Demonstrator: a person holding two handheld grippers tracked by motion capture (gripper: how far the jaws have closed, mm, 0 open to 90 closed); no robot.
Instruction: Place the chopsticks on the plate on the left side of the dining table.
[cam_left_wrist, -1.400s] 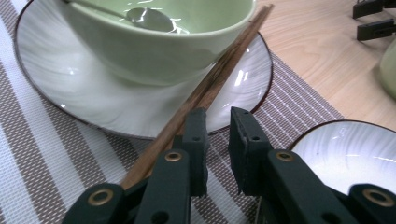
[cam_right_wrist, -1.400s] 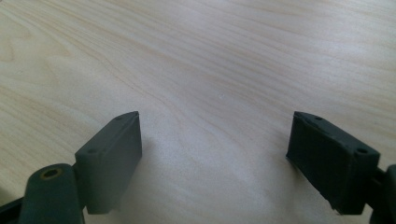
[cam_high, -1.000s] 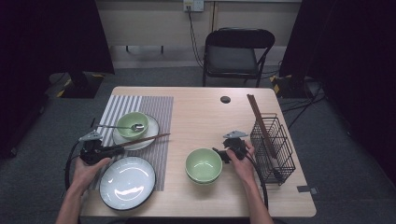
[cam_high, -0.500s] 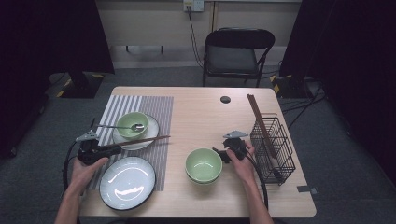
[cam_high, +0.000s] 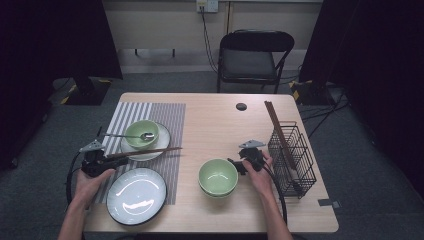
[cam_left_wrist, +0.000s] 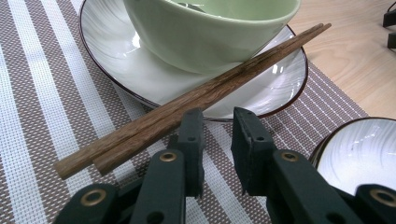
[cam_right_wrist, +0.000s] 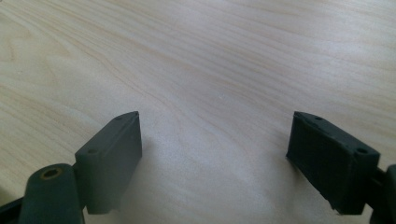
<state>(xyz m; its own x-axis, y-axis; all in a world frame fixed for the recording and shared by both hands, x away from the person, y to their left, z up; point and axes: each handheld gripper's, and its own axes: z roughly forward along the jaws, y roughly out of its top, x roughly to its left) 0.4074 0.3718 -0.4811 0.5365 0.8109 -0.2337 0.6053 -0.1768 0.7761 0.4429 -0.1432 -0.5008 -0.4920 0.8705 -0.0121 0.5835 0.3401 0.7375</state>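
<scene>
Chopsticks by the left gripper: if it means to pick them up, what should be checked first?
1. Chopsticks lie together, resting across the plate rim: ok.
2. Chopsticks between the left gripper fingers: not ok; they lie beside one finger, outside the gap.
3. Gap between the fingers free of other things: ok.
4. Chopsticks clear of the green bowl: cannot tell; they run close under its side.
5. Right gripper open, empty, over bare table: ok.
</scene>
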